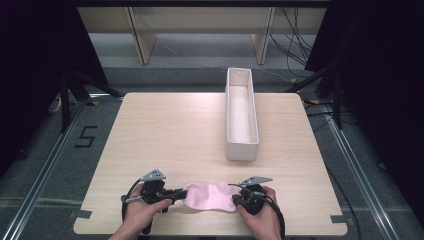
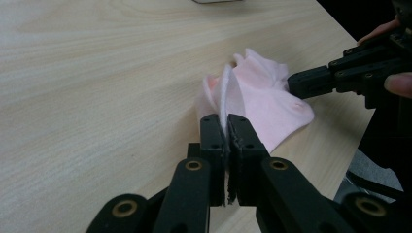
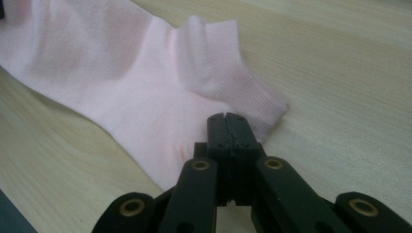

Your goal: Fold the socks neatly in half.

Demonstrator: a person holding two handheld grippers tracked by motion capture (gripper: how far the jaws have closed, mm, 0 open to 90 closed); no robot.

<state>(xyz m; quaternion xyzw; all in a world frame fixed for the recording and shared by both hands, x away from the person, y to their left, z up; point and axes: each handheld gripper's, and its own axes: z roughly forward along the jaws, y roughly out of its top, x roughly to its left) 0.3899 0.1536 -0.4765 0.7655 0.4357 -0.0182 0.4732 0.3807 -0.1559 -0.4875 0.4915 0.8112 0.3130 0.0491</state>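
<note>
One pink sock (image 1: 210,197) on counter (image 1: 165,135), near edge at 6 o'clock, stretched between two hand-held grippers. Left hand-held gripper (image 1: 181,192) at 9 o'clock of sock, jaws clenched on sock edge; in left gripper view fabric pinched between pads (image 2: 227,127). Right hand-held gripper (image 1: 237,199) at 3 o'clock of sock, jaws clenched on cuff (image 3: 228,118). One white long tray (image 1: 241,148) at 1 o'clock of sock, well apart.

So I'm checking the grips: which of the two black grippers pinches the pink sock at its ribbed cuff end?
The right gripper: its shut jaws pinch the pink sock beside the ribbed cuff, whereas the left gripper clamps the opposite end.
</note>
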